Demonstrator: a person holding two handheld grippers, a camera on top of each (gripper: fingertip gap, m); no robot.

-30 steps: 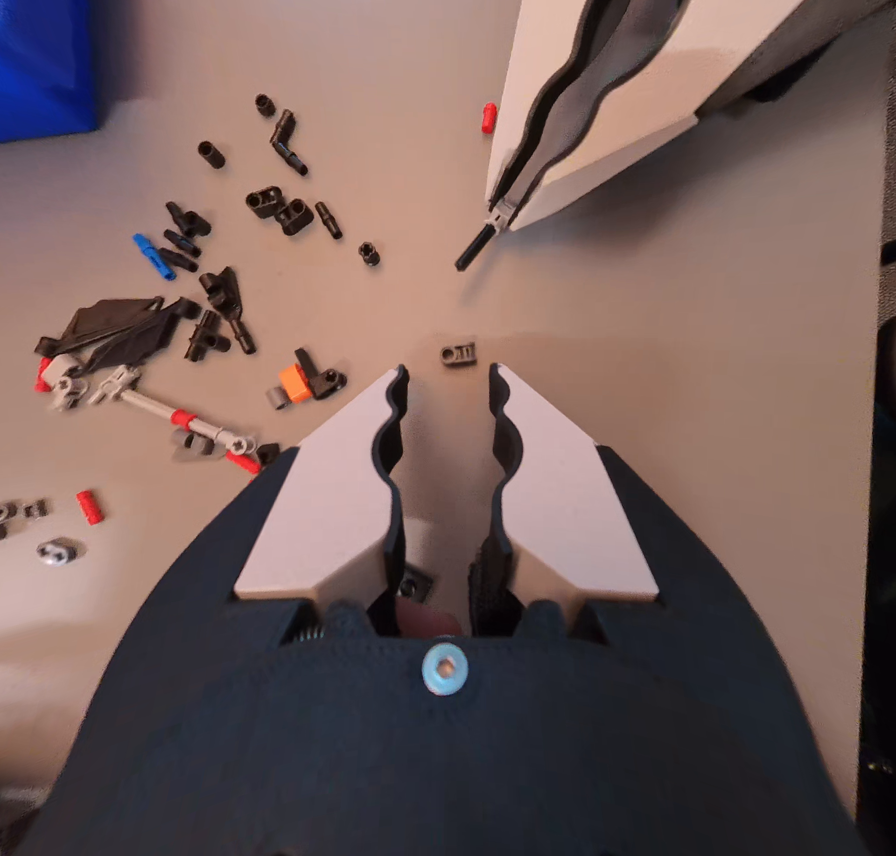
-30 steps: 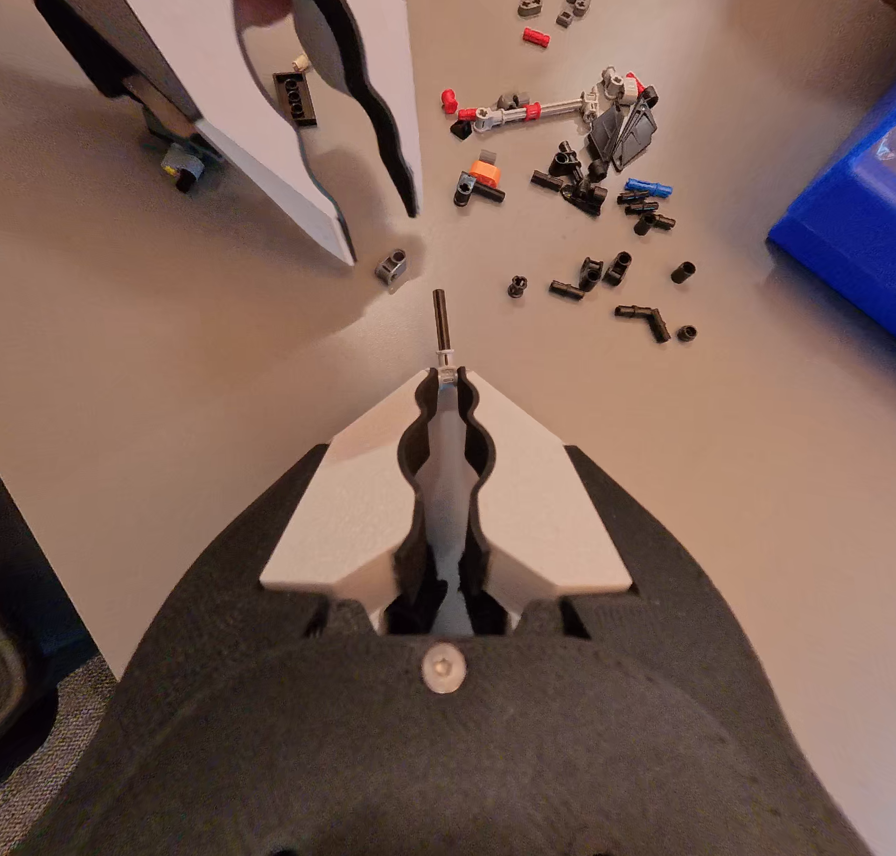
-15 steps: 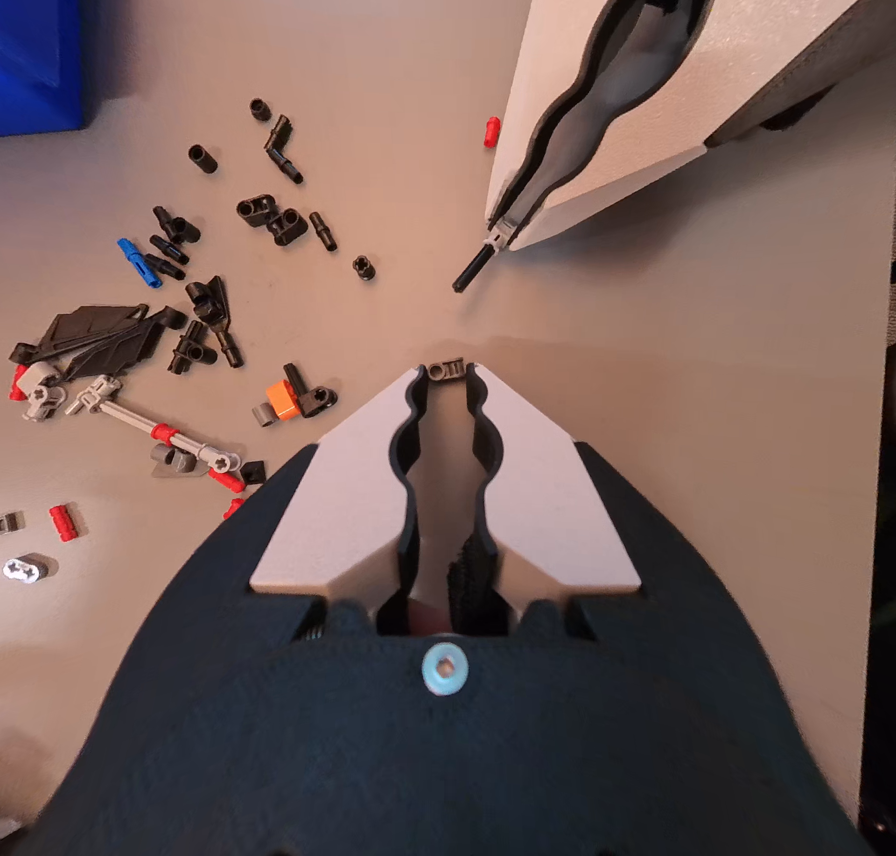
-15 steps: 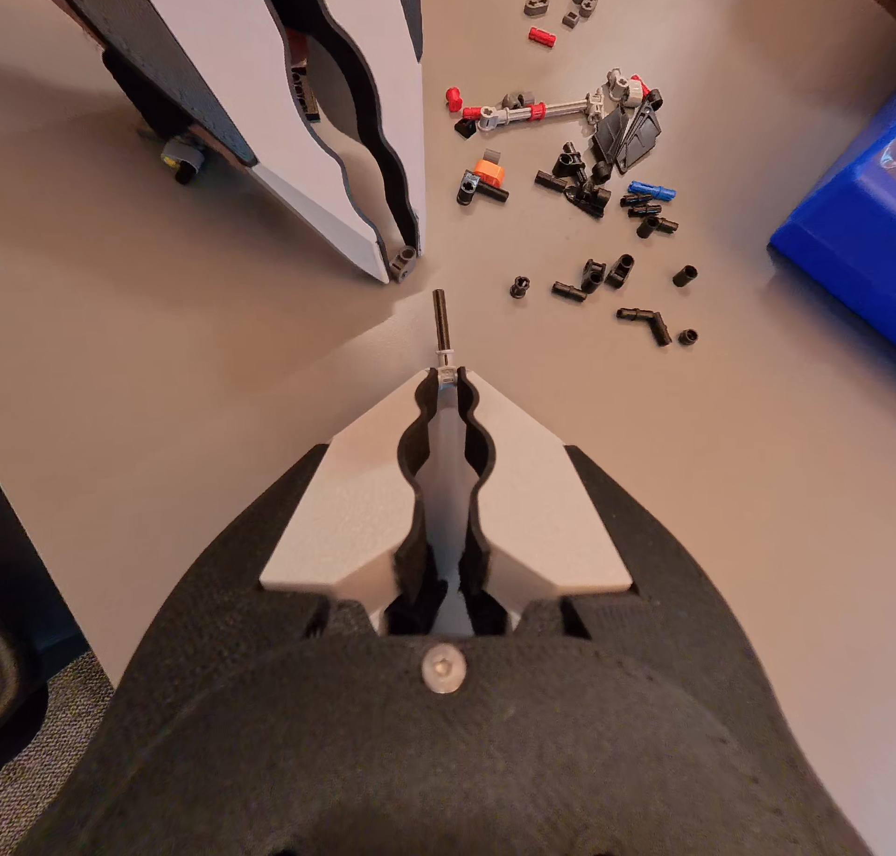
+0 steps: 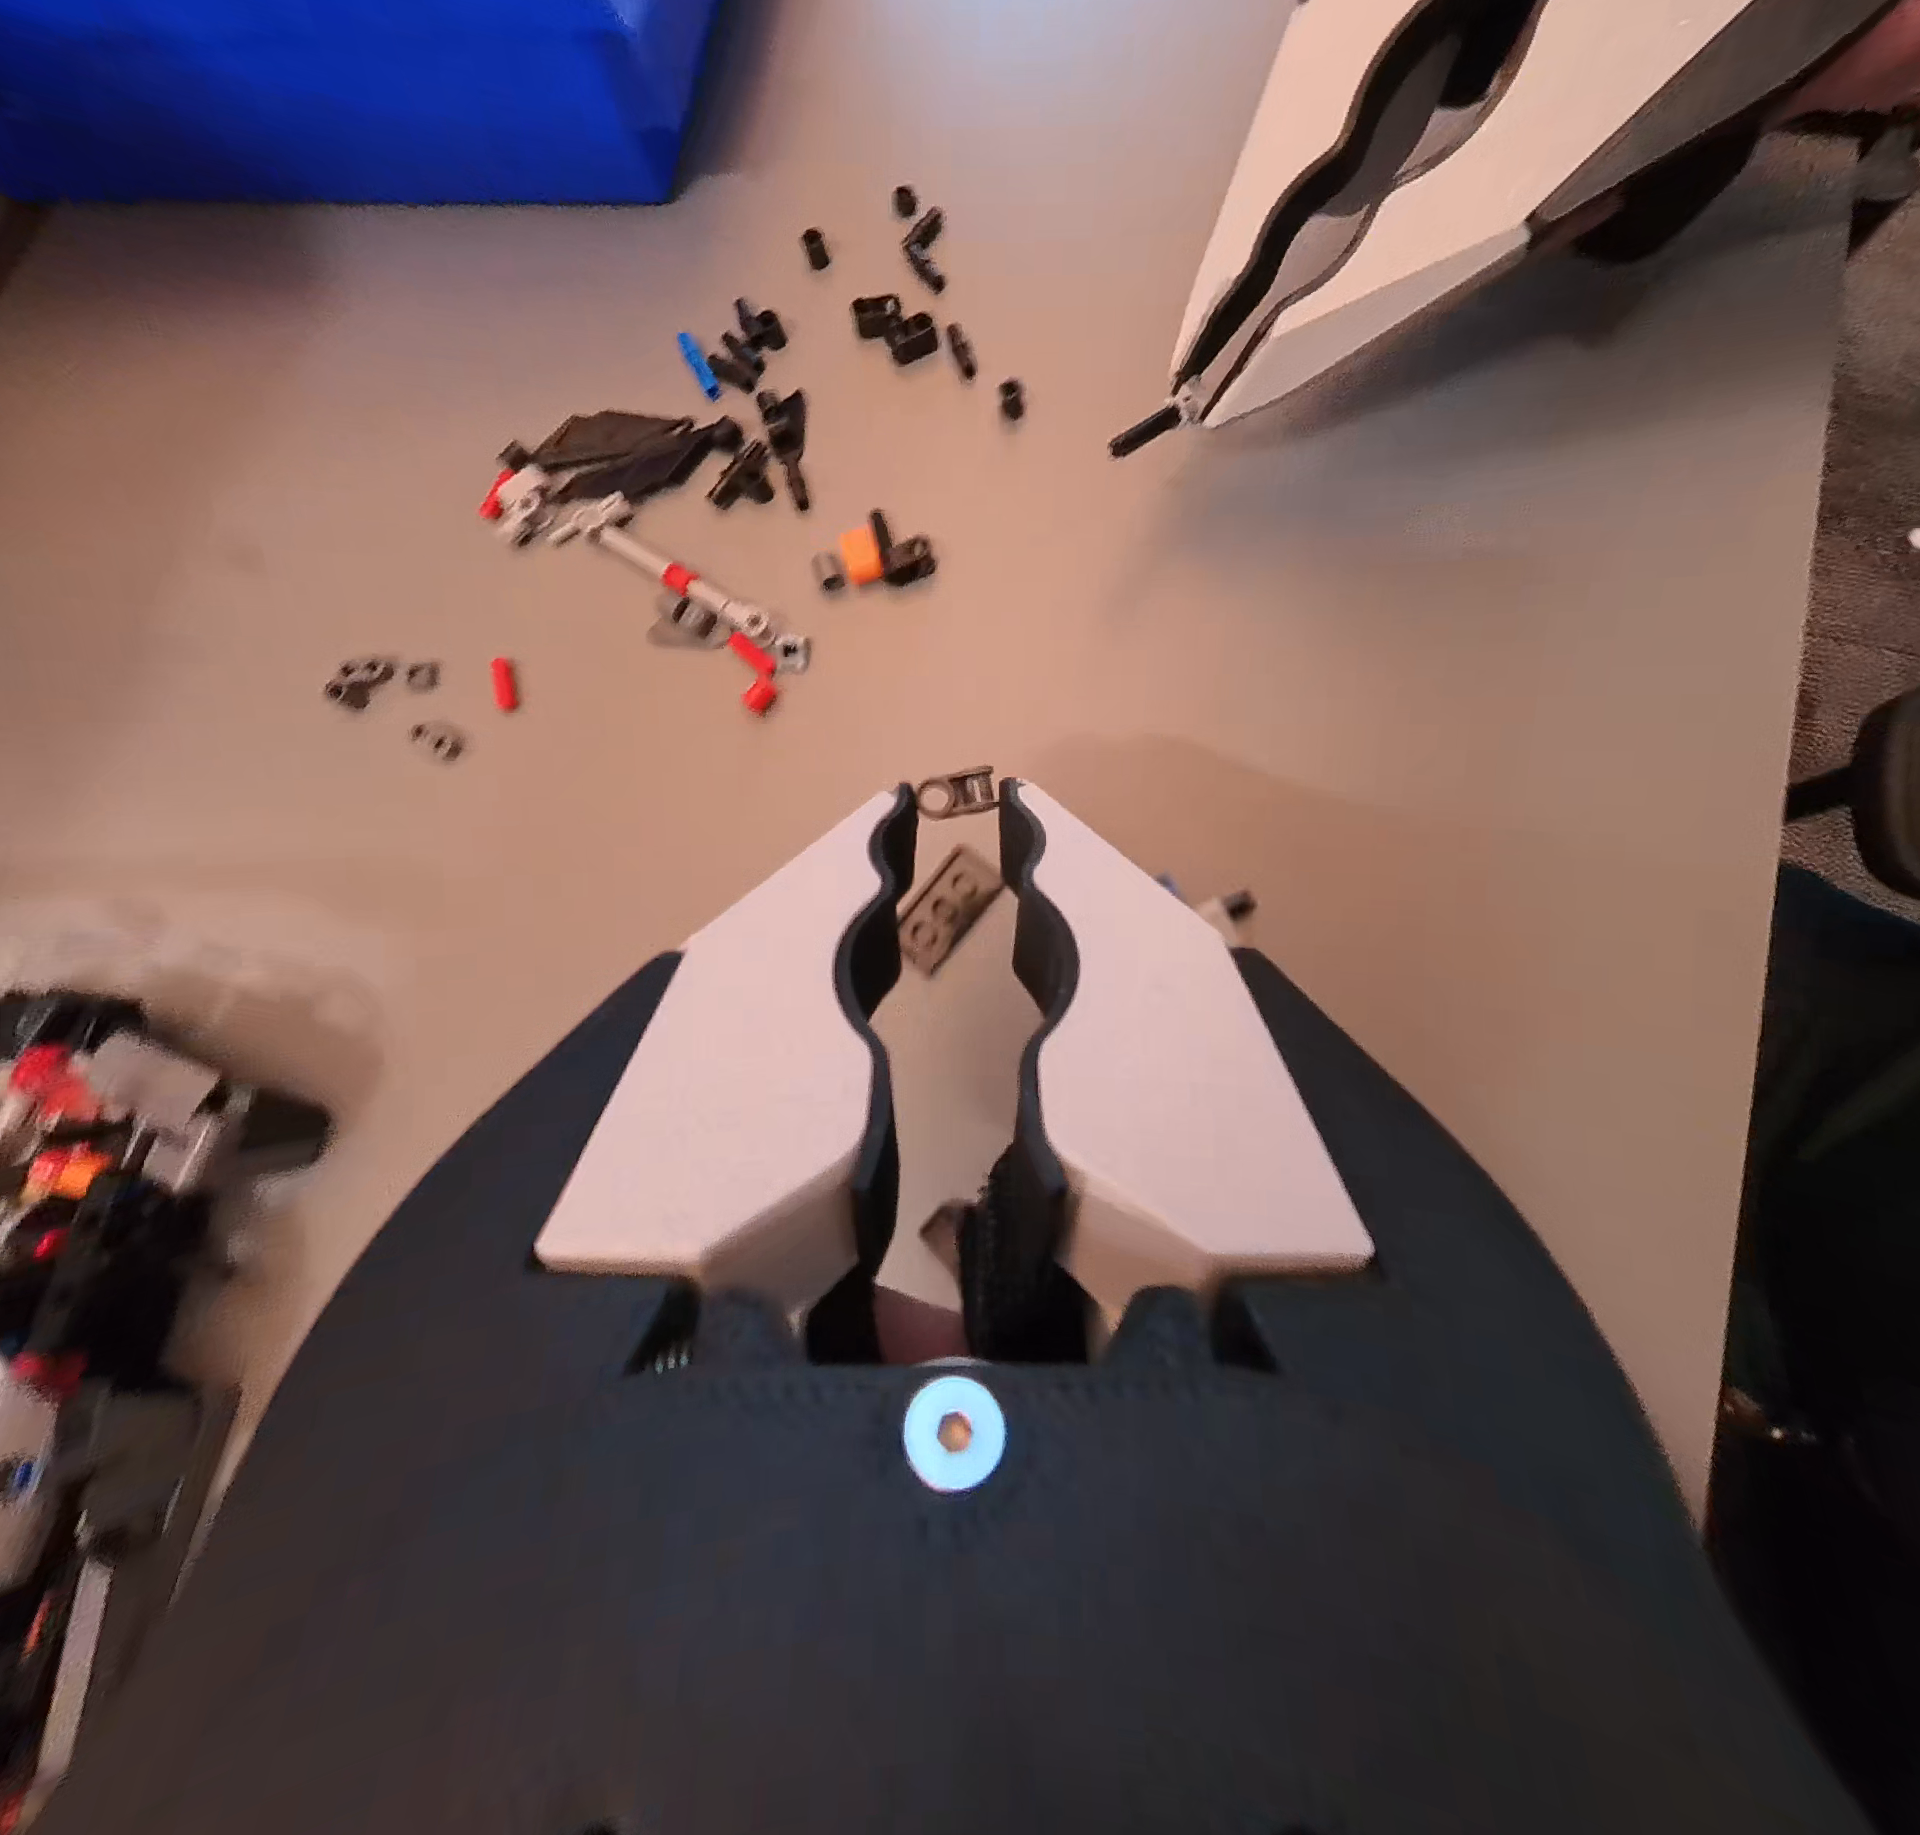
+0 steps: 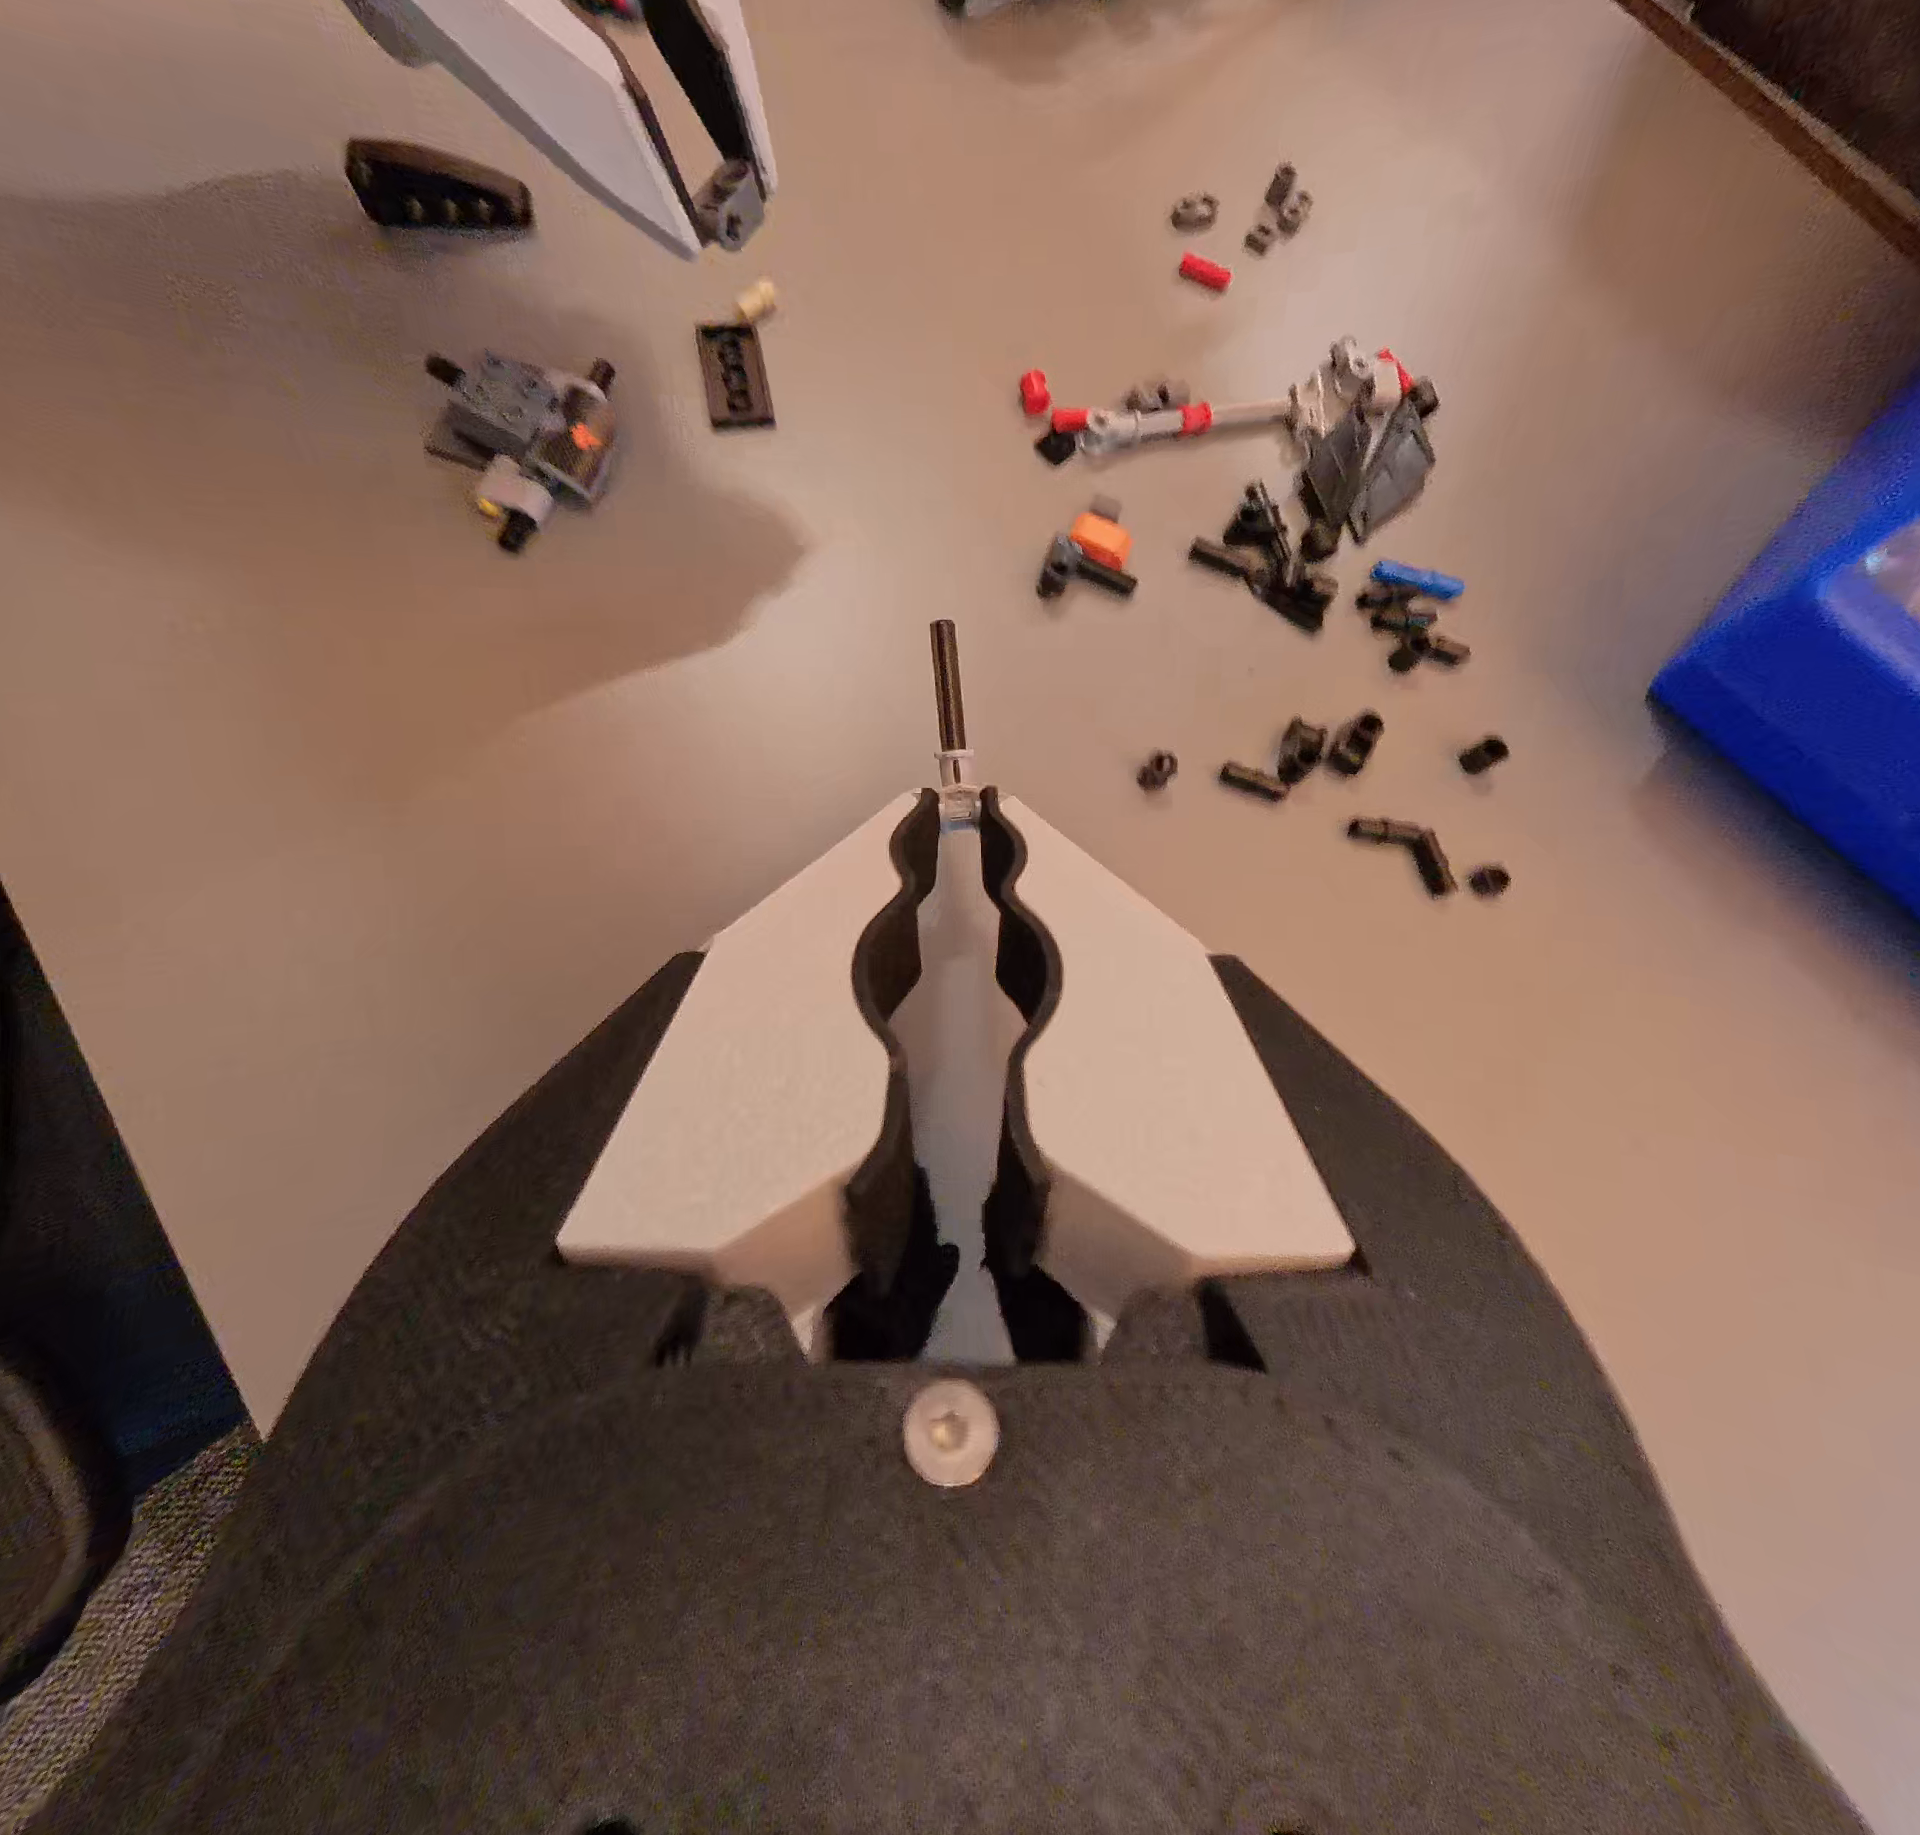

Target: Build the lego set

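Note:
My left gripper [image 5: 958, 798] is shut on a small dark grey connector piece [image 5: 956, 794] and holds it above the table; it also shows in the right wrist view [image 6: 730, 198] at the upper left. My right gripper [image 6: 957, 798] is shut on the pale end of a black axle [image 6: 947, 680] that sticks out past its tips; it shows in the left wrist view [image 5: 1195, 403] at the upper right. A grey sub-assembly [image 6: 525, 435] lies on the table. Loose black, red, orange and blue pieces [image 5: 748, 455] lie scattered in the middle.
A blue box [image 5: 332, 50] stands at the far left in the left wrist view and at the right in the right wrist view [image 6: 1808, 673]. A dark plate [image 6: 736, 374] and a dark curved piece [image 6: 436, 187] lie near the sub-assembly. A larger blurred build [image 5: 83, 1266] sits at the left. The table edge [image 5: 1766, 850] runs along the right. The tips of one gripper are about 12 cm away from the tips of the other.
My left gripper closed on the grey connector on the table and has lifted it up and back. My right gripper has kept hold of the axle and barely moved.

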